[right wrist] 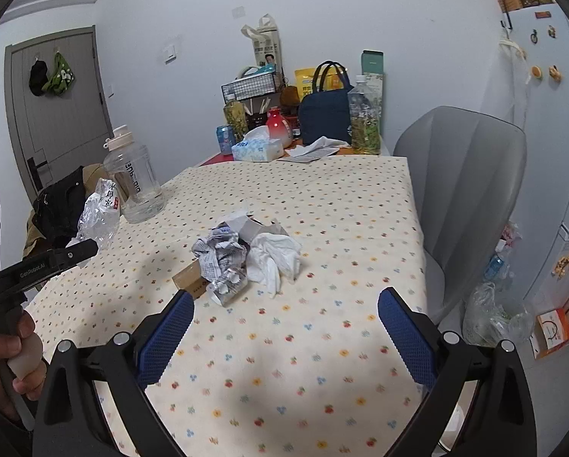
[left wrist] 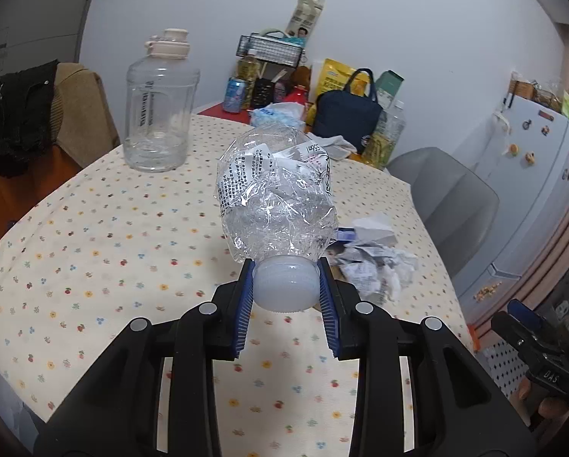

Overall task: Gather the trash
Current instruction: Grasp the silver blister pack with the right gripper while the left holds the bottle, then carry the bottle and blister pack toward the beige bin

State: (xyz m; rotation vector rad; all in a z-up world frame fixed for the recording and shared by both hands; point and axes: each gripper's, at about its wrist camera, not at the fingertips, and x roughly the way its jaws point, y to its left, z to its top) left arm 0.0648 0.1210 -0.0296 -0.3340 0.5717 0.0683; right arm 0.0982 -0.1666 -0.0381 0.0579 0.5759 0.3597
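Left wrist view: left gripper (left wrist: 286, 285) tilted down, jaws pinching crushed bottle (left wrist: 277, 194) cap; right gripper (right wrist: 286, 337) jaws spread.

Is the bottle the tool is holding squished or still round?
Squished. The bottle is crumpled, its clear plastic full of creases and its label wrinkled. The left tool grips it by the white cap.

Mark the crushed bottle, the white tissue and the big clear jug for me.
crushed plastic bottle (left wrist: 275, 205), left wrist view, on its crumpled body.
white tissue (right wrist: 277, 257), right wrist view, on its middle folds.
large clear water jug (right wrist: 134, 186), right wrist view, on its body.
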